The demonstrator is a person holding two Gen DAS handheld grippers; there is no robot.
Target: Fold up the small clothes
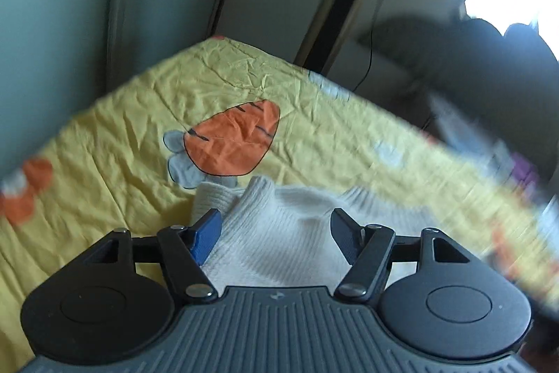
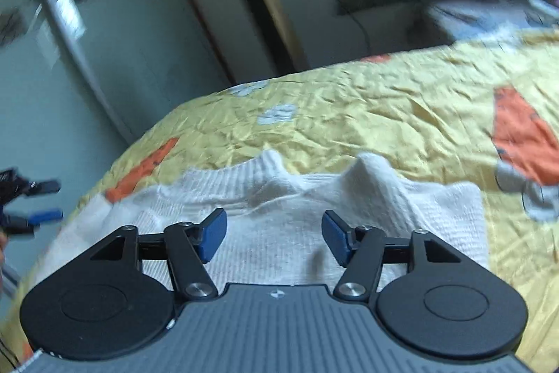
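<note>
Hovering wide open and empty over the knit, both the left gripper and right gripper risk letting its peaked edge slump unfolded.

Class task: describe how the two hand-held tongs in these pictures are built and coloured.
Both the left tongs and the right tongs have a grey ribbed body, two round black discs, black link arms with silver rivets, and blue pads. A small white logo marks the body.

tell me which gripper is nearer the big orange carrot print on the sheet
Left. The left gripper sits over the white knit garment just below the carrot print; the right gripper has it far off to its right.
</note>
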